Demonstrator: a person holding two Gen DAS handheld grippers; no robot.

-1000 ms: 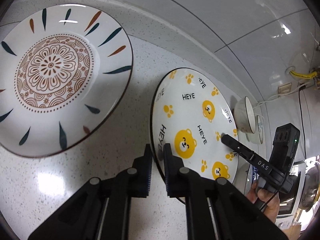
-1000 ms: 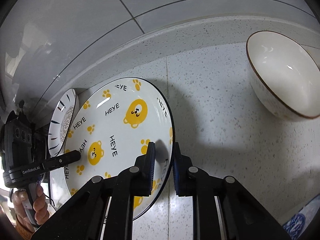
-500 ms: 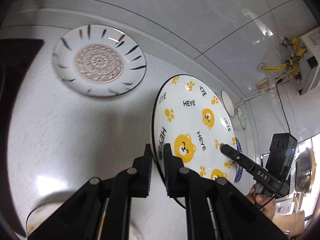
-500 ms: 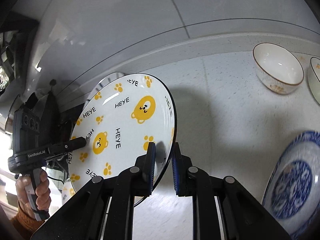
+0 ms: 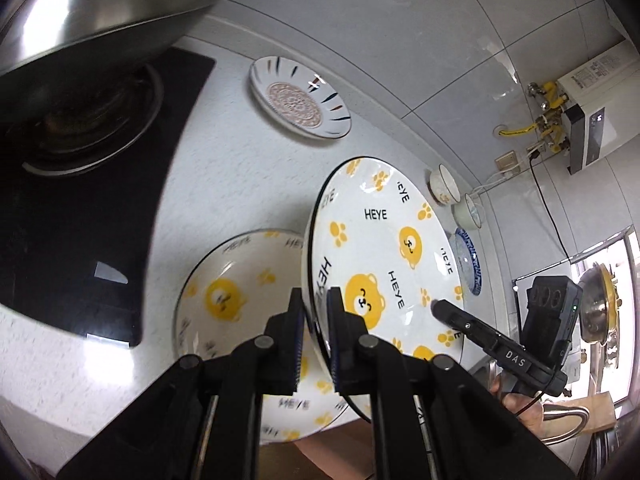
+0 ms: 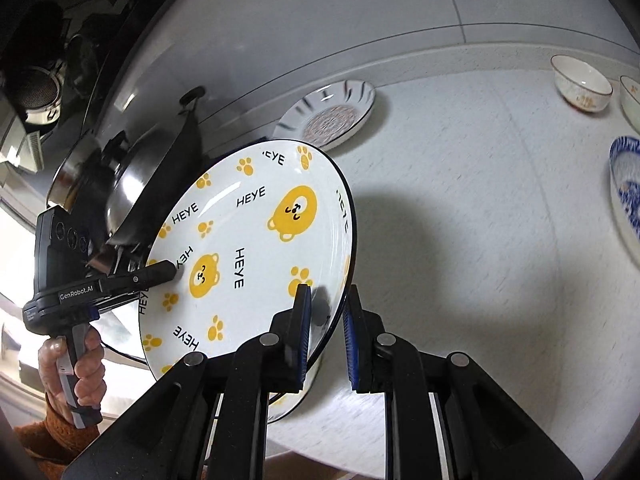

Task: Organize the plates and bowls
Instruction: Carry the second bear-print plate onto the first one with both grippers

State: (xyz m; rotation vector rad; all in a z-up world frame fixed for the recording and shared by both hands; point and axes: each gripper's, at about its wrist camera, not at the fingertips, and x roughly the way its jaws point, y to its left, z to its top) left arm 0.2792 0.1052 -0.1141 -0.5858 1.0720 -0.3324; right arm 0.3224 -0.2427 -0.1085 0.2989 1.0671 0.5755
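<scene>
- Currently the bear plate (image 5: 384,256), white with yellow bears, paw prints and "HEYE" lettering, is held tilted in the air above the table (image 5: 224,184), gripped at two opposite sides of its rim.
- The left hand-held gripper (image 5: 315,312) is clamped on the bear plate's near rim, one finger on each face.
- The right hand-held gripper (image 6: 326,320) is clamped on the opposite rim in the same way; in the left wrist view its black finger reaches onto the plate's face from the lower right.
- A second bear plate (image 5: 240,304) of the same pattern lies flat on the table just below and left of the held bear plate, partly hidden by it.
- A mandala plate (image 5: 298,100) with dark leaf strokes lies on the table beyond the bear plate, near the wall.
- A blue-patterned plate (image 6: 626,196) and two small bowls (image 6: 582,82) sit on the table to the right of the bear plate, well apart from it.
- A black stove (image 5: 80,208) with a steel wok (image 5: 92,12) stands to the left of the bear plate.
- A person's hand (image 6: 74,368) grips the left tool's handle, an orange sleeve at the wrist.
</scene>
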